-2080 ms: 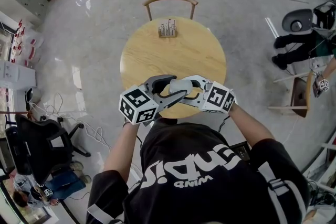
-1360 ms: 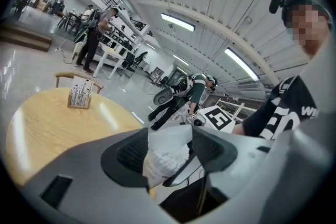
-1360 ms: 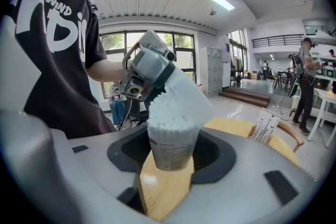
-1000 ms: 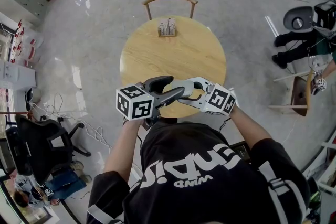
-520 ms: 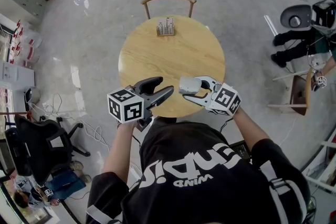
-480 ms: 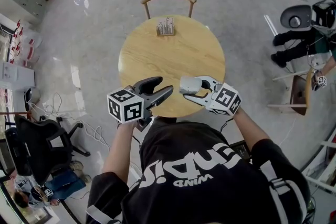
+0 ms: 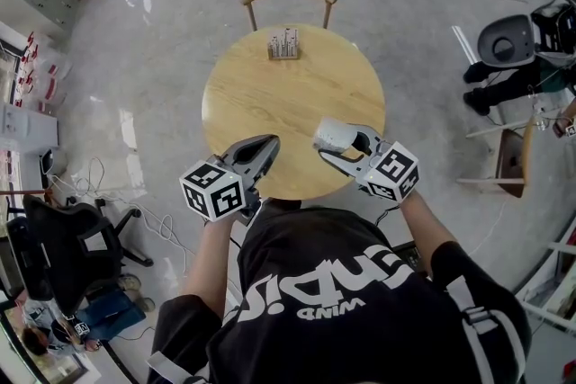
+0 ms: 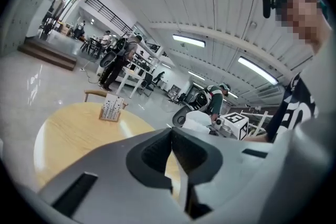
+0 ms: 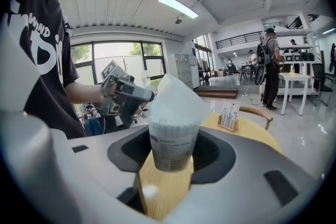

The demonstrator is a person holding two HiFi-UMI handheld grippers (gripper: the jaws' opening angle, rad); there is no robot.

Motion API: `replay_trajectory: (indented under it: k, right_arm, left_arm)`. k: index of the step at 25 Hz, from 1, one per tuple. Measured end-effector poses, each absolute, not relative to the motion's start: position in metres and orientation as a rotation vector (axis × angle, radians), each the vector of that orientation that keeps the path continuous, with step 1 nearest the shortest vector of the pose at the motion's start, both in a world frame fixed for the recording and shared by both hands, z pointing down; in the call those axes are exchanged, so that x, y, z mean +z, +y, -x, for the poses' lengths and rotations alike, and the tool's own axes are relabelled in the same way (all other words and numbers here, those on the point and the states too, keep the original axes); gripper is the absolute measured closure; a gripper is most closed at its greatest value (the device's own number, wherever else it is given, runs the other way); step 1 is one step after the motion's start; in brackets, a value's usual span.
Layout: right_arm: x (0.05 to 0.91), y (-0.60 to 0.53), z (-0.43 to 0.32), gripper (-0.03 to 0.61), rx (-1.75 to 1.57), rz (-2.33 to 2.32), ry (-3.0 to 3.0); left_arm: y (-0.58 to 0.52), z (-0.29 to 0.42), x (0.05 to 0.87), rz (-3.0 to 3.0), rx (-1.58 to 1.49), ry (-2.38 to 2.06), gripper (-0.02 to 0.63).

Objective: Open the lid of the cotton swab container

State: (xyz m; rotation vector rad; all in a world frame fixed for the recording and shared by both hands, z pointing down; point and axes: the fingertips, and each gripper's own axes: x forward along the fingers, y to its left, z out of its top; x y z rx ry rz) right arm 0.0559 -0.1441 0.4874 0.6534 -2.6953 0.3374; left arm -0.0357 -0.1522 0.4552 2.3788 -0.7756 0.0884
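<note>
The cotton swab container (image 9: 169, 136) is a clear tub packed with white swabs. My right gripper (image 9: 170, 153) is shut on its lower body and holds it over the near edge of the round wooden table (image 7: 270, 94). Its translucent lid (image 9: 177, 94) stands tilted up above the swabs. In the head view the container (image 7: 333, 135) shows at the right gripper's (image 7: 342, 147) tips. My left gripper (image 7: 266, 145) sits apart to the left. Its jaws have just been closing and now meet with nothing between them (image 8: 172, 139).
A small card holder (image 7: 284, 45) stands at the table's far edge, with a wooden chair (image 7: 288, 0) behind it. A black office chair (image 7: 67, 247) is on the floor at lower left. People and furniture are at the far right (image 7: 522, 58).
The left gripper has pulled back to the left, away from the container, and its jaws have shut. The right gripper has carried the container a little to the right and up.
</note>
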Motion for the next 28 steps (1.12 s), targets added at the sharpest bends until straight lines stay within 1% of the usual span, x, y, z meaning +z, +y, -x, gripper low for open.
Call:
replay_trajectory:
  k: [5,9,15,28]
  right_arm:
    - [0.477,-0.151,-0.068,0.371,0.352,-0.799,-2.689]
    - [0.474,-0.158,-0.078,0.371,0.39,-0.958,-2.671]
    - [0.478,-0.164,-0.092,0.371,0.422,-1.155,-2.632]
    - [0.478,-0.165,-0.099,0.371,0.445,-1.199,-2.645]
  left_arm:
    - [-0.156,0.05,0.458,-2.419,0.094,-0.97,0.601]
    - [-0.155,0.064,0.461,-2.486,0.158,-1.145,0.601]
    - [-0.152,0.081,0.467,-2.493,0.158,-1.289,0.601]
    - [-0.154,0.091,0.462,-2.47,0.124,-1.428,0.601]
